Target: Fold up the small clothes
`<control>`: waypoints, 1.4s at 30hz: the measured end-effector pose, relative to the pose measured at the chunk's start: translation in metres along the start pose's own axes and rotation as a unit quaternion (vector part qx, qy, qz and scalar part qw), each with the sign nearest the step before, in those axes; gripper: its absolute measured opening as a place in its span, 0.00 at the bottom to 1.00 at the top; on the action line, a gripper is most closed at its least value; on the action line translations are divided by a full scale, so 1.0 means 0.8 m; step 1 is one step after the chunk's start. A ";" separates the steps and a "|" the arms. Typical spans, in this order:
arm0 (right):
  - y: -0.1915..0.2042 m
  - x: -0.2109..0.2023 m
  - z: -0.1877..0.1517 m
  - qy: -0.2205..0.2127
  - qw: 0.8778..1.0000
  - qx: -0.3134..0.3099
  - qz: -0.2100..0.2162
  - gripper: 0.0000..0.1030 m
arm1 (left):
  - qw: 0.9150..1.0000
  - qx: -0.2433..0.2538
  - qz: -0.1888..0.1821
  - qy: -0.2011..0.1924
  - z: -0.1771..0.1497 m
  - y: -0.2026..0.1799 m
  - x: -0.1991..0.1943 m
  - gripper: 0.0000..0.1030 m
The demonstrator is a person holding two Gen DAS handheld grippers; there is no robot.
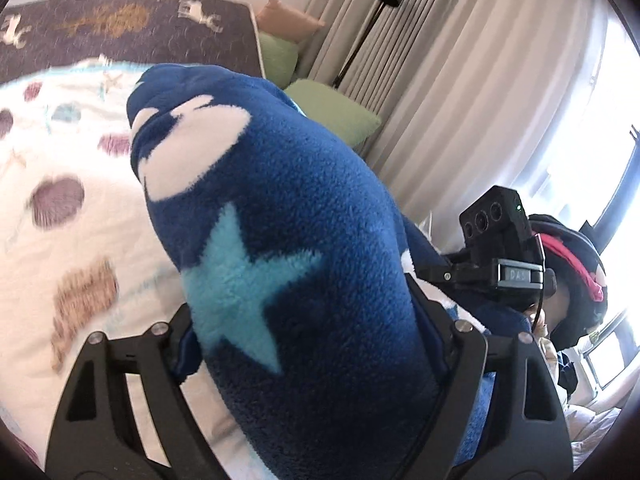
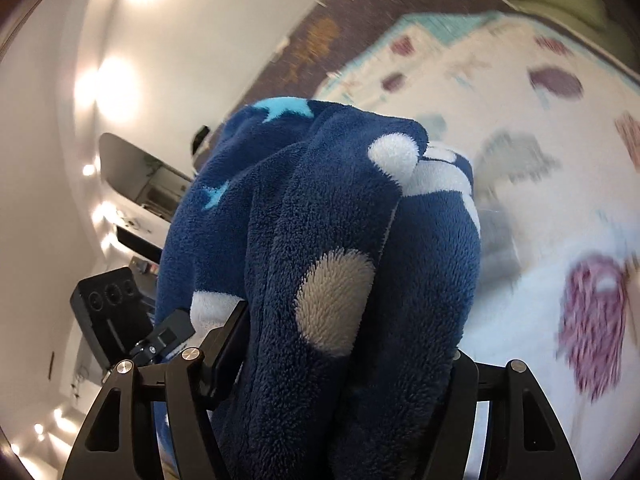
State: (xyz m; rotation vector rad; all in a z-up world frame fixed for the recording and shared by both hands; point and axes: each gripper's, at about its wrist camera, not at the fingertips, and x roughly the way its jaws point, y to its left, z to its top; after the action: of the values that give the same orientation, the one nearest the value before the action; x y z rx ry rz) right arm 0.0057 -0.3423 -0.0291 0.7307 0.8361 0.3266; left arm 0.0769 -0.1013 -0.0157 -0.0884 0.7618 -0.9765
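Note:
A thick dark-blue fleece garment (image 1: 288, 184) with white patches and a light-blue star fills the left wrist view, bunched up and lifted off the bed. My left gripper (image 1: 312, 320) is shut on it, the fabric packed between both fingers and hiding the tips. In the right wrist view the same fleece garment (image 2: 340, 220) bulges between the fingers of my right gripper (image 2: 344, 344), which is shut on another thick fold. The right gripper (image 1: 496, 240) shows at the right of the left wrist view; the left gripper (image 2: 112, 308) shows low on the left of the right wrist view.
Under the garment lies a white bedspread (image 1: 60, 208) with shell prints. A dark patterned blanket (image 1: 120, 24) and green pillows (image 1: 332, 112) lie at the far end. A black floor lamp (image 1: 368, 28) and curtains (image 1: 460, 80) stand beyond. A person's head (image 1: 576, 280) is at the right.

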 end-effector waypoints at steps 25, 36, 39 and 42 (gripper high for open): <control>-0.060 0.007 -0.120 -0.022 1.000 -0.005 0.020 0.89 | 0.995 -0.088 -0.001 0.040 -0.095 0.073 0.003 0.85; -0.089 0.037 -0.087 0.050 0.990 -0.009 0.132 1.00 | 0.994 -0.104 0.000 0.045 -0.093 0.083 0.012 0.89; -0.079 0.068 -0.069 0.079 0.986 -0.003 0.144 1.00 | 0.993 -0.111 0.000 0.044 -0.091 0.085 0.014 0.89; -0.057 0.084 -0.055 0.089 0.984 0.012 0.156 1.00 | 0.992 -0.116 0.005 0.041 -0.087 0.081 0.009 0.83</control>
State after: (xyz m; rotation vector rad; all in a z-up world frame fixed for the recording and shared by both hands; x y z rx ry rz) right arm 0.0144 -0.3193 -0.1183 0.8666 0.8953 0.6714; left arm 0.0826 -0.0512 -0.0972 -0.2460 0.9493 -0.8835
